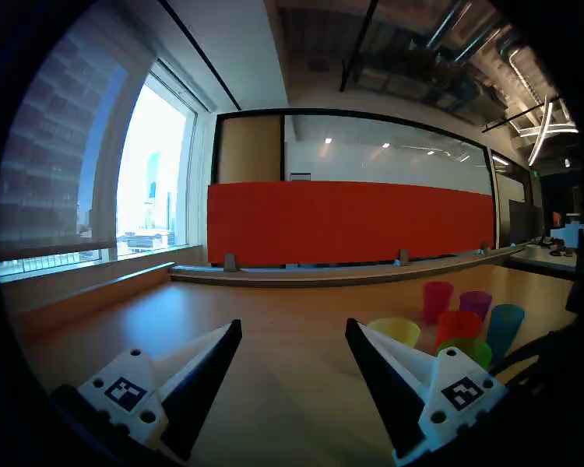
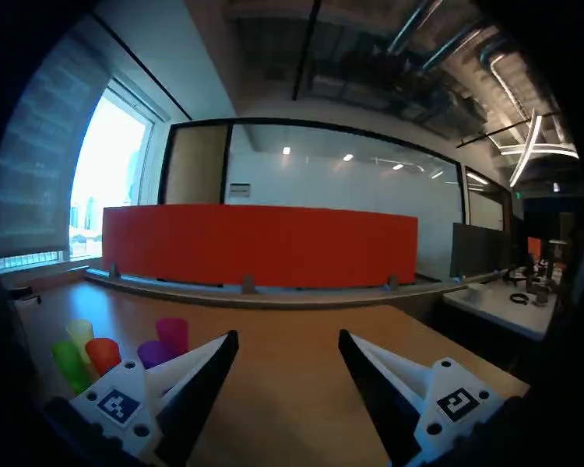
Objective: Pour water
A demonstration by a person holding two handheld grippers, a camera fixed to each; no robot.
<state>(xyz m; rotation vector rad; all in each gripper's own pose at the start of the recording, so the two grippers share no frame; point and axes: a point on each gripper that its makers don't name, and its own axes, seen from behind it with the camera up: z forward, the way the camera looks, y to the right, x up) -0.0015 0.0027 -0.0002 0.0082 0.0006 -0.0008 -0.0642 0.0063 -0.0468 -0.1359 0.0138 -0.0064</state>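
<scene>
Several coloured plastic cups stand in a cluster on the wooden table [image 1: 292, 311]. In the left gripper view they sit at the right: a yellow cup [image 1: 395, 329], a pink cup [image 1: 437, 299], a purple cup [image 1: 475, 302], an orange cup [image 1: 459, 325], a teal cup [image 1: 504, 328] and a green cup [image 1: 469, 350]. My left gripper [image 1: 292, 335] is open above the table, left of the cups. In the right gripper view the cups lie at the lower left: yellow cup [image 2: 80, 332], green cup [image 2: 69, 364], orange cup [image 2: 103, 354], pink cup [image 2: 172, 335], purple cup [image 2: 153, 353]. My right gripper [image 2: 288, 342] is open, with nothing between its fingers.
A red partition [image 1: 346, 222] [image 2: 261, 245] runs along the table's far edge, with a glass wall behind it. A bright window [image 1: 148, 187] is at the left. Another desk [image 2: 510, 303] with small items stands to the right.
</scene>
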